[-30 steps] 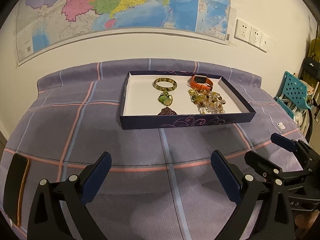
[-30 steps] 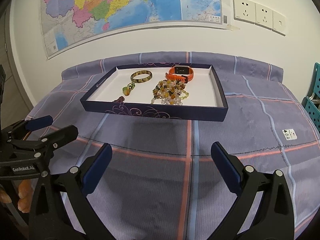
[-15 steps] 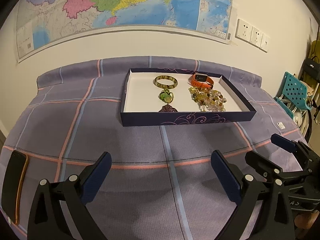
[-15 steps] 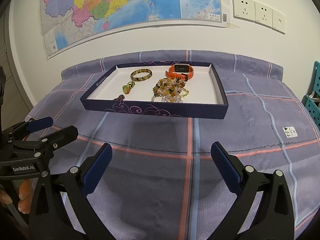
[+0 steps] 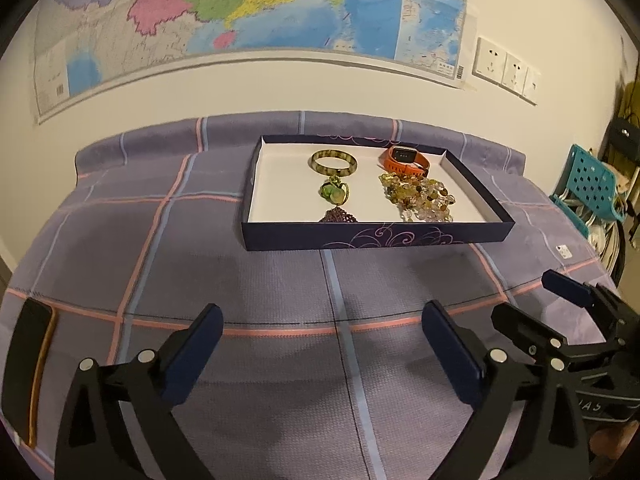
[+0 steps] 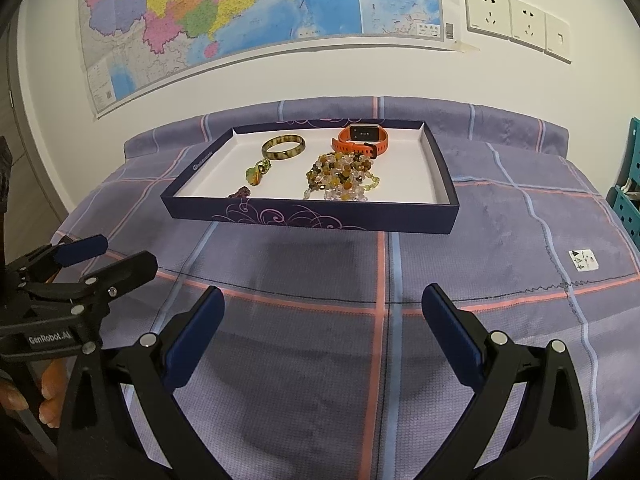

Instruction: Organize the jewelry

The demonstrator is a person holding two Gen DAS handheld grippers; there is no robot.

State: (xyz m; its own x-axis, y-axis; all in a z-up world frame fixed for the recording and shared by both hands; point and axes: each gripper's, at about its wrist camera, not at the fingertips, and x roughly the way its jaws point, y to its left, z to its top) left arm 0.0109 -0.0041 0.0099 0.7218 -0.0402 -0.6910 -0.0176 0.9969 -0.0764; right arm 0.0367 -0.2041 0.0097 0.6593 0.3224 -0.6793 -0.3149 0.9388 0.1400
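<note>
I am holding the left claw and right claw released, both hovering over the bed, the tray lying at 12 o'clock.

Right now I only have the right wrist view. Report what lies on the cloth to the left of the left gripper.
Observer: A dark phone-like slab with an orange edge lies flat on the checked cloth, near its left edge.
Operator: Now give me the left gripper's jaws.
Observer: The left gripper is wide open, with nothing between its pads.
Operator: Describe the purple piece in the tray.
Observer: The purple beaded piece lies against the near wall of the tray, just in front of the green pendant.
</note>
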